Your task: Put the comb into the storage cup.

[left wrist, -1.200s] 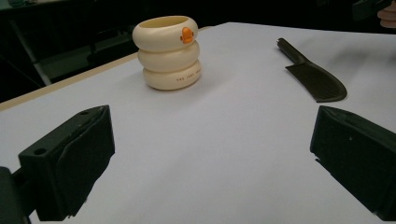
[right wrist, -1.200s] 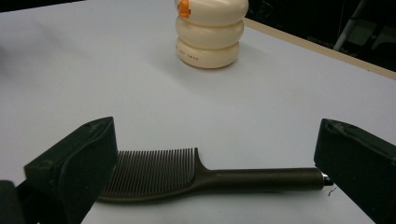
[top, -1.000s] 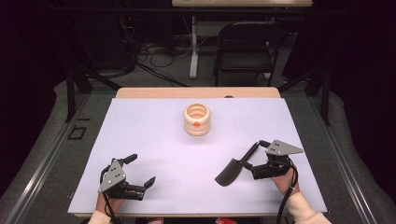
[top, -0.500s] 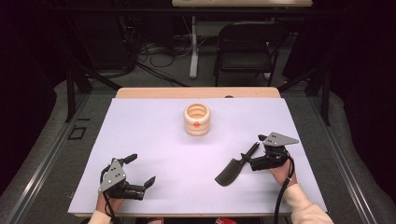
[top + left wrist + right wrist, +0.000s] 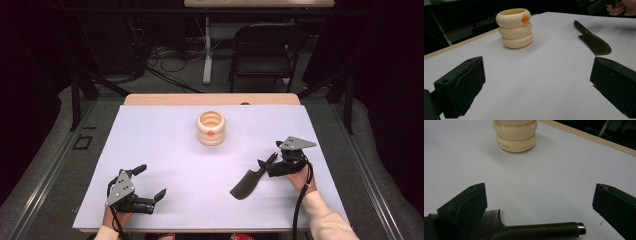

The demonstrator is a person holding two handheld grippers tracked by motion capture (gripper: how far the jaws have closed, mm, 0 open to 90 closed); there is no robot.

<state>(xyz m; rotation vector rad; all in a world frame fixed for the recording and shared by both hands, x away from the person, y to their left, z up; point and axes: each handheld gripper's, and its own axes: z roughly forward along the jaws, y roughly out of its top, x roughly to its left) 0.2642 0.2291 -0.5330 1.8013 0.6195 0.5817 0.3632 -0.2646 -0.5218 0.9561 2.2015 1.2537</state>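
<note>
The high view is looking forward and down from above the near table edge, taking in the cream ringed cup (image 5: 210, 128). The left gripper view is facing that cup (image 5: 515, 27) from low and farther off; the right gripper view is sitting nearer it (image 5: 515, 135), also low.

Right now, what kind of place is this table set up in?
Probably a lab or studio for recording handling work: a table under a plain white cover, cables strewn over the floor behind, a folding chair, and dark surroundings.
</note>
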